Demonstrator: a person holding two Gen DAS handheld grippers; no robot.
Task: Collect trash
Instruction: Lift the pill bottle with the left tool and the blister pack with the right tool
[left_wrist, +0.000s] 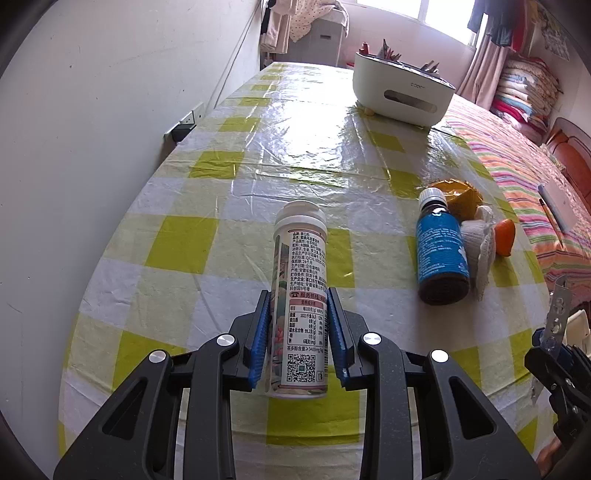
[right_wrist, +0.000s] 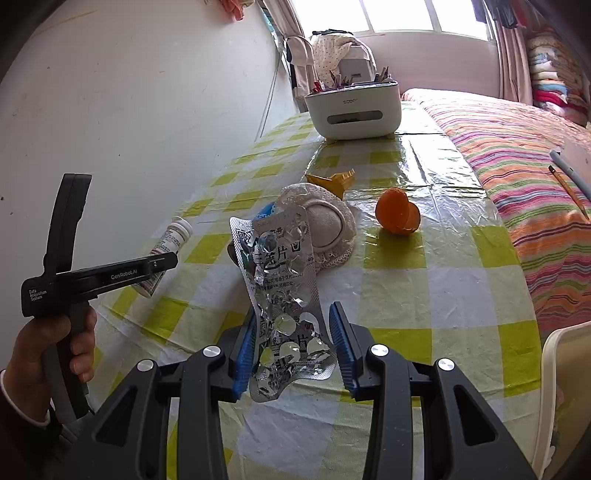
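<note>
The left gripper (left_wrist: 299, 328) clamps the tube (left_wrist: 301, 295), its long axis pointing away; the right gripper (right_wrist: 291, 347) grips a blister pack (right_wrist: 284, 288). The bin (left_wrist: 400, 92) stands far ahead, slightly right.

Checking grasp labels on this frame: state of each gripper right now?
Left gripper: jaws shut on the white tablet tube.
Right gripper: jaws shut on the empty foil blister pack.
</note>
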